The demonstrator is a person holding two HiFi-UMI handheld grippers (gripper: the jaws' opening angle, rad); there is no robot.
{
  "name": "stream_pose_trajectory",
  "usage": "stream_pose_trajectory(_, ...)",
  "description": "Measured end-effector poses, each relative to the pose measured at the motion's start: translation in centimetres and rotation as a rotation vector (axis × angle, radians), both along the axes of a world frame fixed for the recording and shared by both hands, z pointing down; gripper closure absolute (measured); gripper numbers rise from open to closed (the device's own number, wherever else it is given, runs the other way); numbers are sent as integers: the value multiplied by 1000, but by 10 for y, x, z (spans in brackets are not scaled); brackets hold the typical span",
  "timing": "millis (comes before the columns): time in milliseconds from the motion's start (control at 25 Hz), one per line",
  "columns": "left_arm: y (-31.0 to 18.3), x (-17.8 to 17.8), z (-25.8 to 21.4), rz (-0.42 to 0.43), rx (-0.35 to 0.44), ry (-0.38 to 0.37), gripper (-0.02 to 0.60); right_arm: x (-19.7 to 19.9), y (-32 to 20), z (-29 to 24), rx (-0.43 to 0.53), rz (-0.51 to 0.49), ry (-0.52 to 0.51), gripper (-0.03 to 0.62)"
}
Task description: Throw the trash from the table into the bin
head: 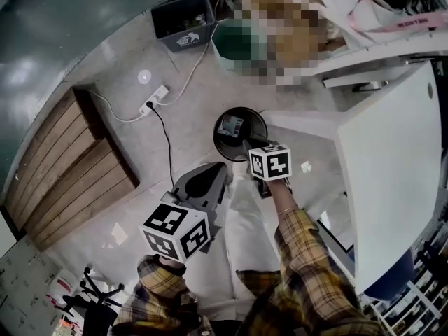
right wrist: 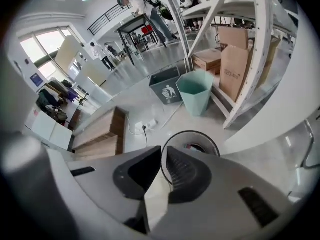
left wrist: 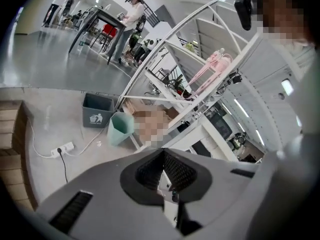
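Note:
The round black bin stands on the floor straight below me, with trash lying inside it. My right gripper hangs over the bin's near rim, under its marker cube. In the right gripper view the bin shows just past the right gripper, whose jaws are shut. A pale wedge sits low between them; I cannot tell if it is paper. My left gripper hovers above the floor beside the bin. Its jaws are shut with nothing seen in them. The white table is at the right.
A grey bin and a green bin stand by the white shelving. A power strip with cables lies on the floor. A wooden platform is at the left. People stand at a far table.

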State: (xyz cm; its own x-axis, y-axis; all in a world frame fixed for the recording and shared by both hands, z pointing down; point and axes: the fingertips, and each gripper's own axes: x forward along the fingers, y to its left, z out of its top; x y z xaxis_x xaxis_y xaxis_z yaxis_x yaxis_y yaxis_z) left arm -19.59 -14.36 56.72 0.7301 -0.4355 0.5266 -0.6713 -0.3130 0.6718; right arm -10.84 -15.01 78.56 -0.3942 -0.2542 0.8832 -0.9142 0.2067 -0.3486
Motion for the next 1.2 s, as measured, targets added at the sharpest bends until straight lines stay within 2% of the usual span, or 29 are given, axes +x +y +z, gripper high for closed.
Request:
stream_pose_trajectory(160, -15, -4, -60, 37, 81, -15, 574, -4, -19, -83, 93, 52, -55, 583)
stream_pose_trajectory(320, -24, -1, -109, 59, 125, -19, 574, -3, -24, -162, 180, 60, -101, 583)
stream_pose_trajectory(600, -4, 43, -188, 122, 215, 18, 574, 32, -10, -302, 380, 82, -172, 583)
stream_pose_trajectory(760, 26, 95, -233, 166, 274, 56, 574, 71, 22, -382, 500, 88, -199, 583)
stream_pose_trajectory(920, 67, 167, -278, 248, 338, 106, 574, 131, 69, -453, 590, 128, -228, 583)
stream_pose_trajectory(1200, 181, 298, -331, 418, 413, 193, 574, 255, 198, -532, 726, 203, -108, 583)
